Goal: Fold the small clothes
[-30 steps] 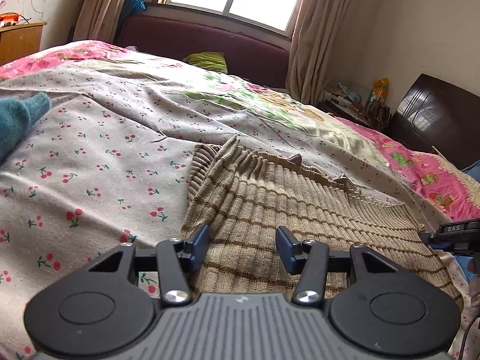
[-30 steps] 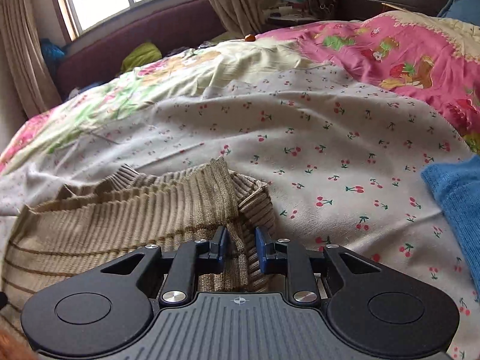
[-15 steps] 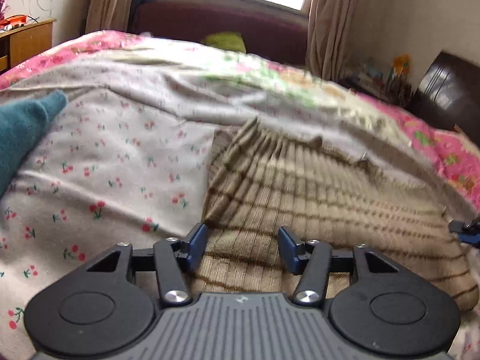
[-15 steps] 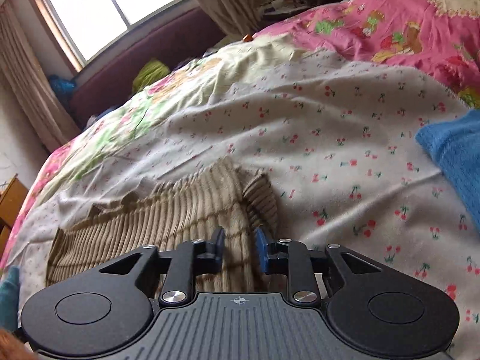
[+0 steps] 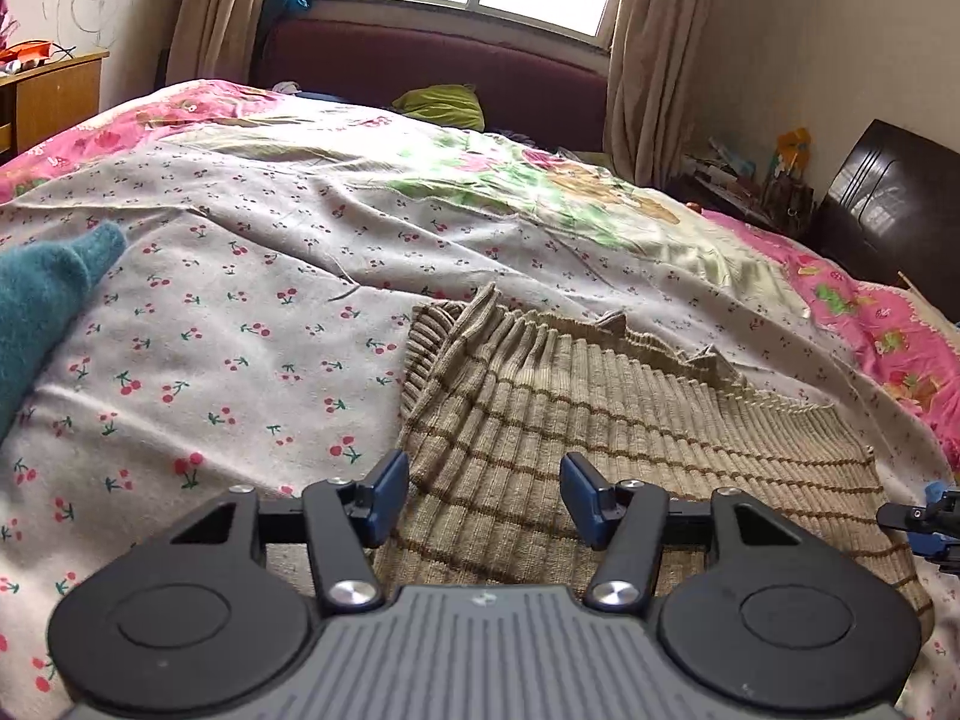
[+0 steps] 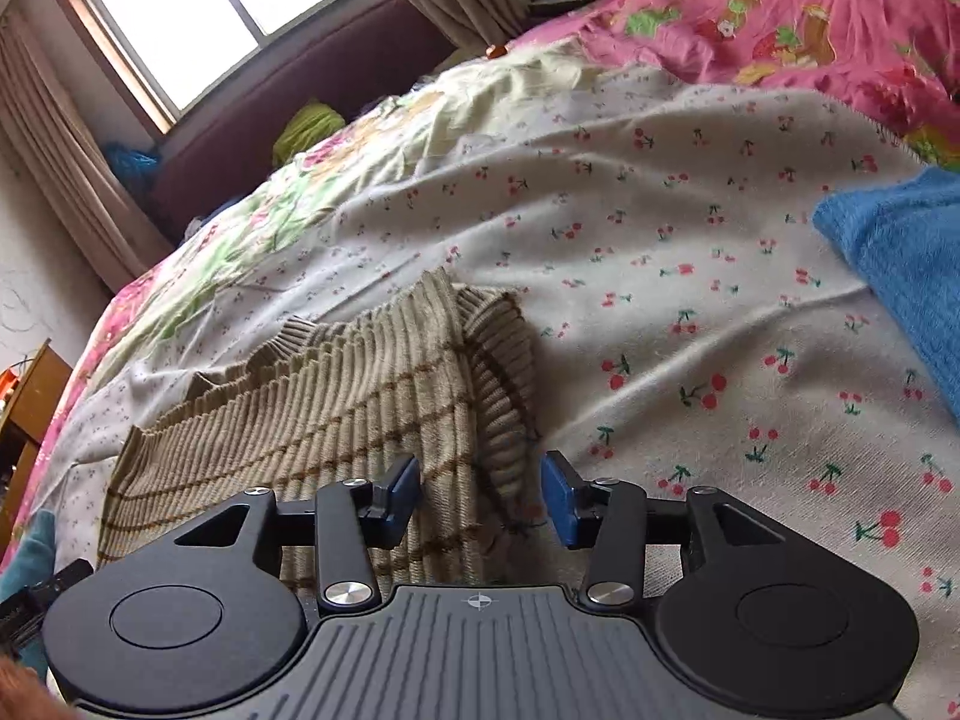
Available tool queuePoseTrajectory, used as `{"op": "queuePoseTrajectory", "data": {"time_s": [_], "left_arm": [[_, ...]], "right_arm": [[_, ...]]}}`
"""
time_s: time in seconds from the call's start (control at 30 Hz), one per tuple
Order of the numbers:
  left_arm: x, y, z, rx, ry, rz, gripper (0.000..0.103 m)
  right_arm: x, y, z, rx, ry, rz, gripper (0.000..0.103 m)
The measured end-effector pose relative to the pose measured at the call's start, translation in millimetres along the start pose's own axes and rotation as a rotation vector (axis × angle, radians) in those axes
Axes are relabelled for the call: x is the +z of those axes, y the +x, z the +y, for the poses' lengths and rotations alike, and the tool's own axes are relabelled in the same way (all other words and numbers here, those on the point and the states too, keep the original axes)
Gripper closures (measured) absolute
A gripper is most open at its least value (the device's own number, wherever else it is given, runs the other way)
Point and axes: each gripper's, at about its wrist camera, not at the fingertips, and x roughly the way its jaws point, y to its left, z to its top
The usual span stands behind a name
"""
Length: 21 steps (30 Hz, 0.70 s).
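Colours, placed relative to the knit sweater [image 5: 606, 450]:
- sweater: beige rib knit, thin brown horizontal stripes
- sheet [image 5: 240, 324] under it: off-white, small red cherries with green stems
- quilt [image 5: 870, 324] beyond it: hot pink with a green, yellow and red cartoon print; cream and green floral panel in the middle
- garment [image 5: 42, 300] left of it: teal, fuzzy
- towel [image 6: 900, 252] right of it: bright blue
- headboard [image 5: 432, 69] far behind it: maroon; lime-green bundle [image 5: 444, 105] in front of that
- curtains [image 5: 642, 54]: tan
- left gripper [image 5: 483, 495], right gripper [image 6: 480, 492]: black bodies, blue pads
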Motion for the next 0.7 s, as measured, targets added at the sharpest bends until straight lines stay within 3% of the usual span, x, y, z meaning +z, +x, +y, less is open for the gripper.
{"op": "queuePoseTrajectory", "data": {"time_s": [0.2, 0.57, 0.7], "left_arm": [[-17, 20, 9, 0.014, -0.002, 0.058, 0.032], [-19, 15, 10, 0.019, -0.023, 0.025, 0.032], [-11, -1, 5, 0.017, -0.016, -0.046, 0.033]], "right_arm": [[-4, 15, -6, 0.06, 0.013, 0.017, 0.05], [-2, 28, -14, 0.144, 0.082, -0.013, 0.05], [-3, 23, -22, 0.203, 0.122, 0.002, 0.055]]}}
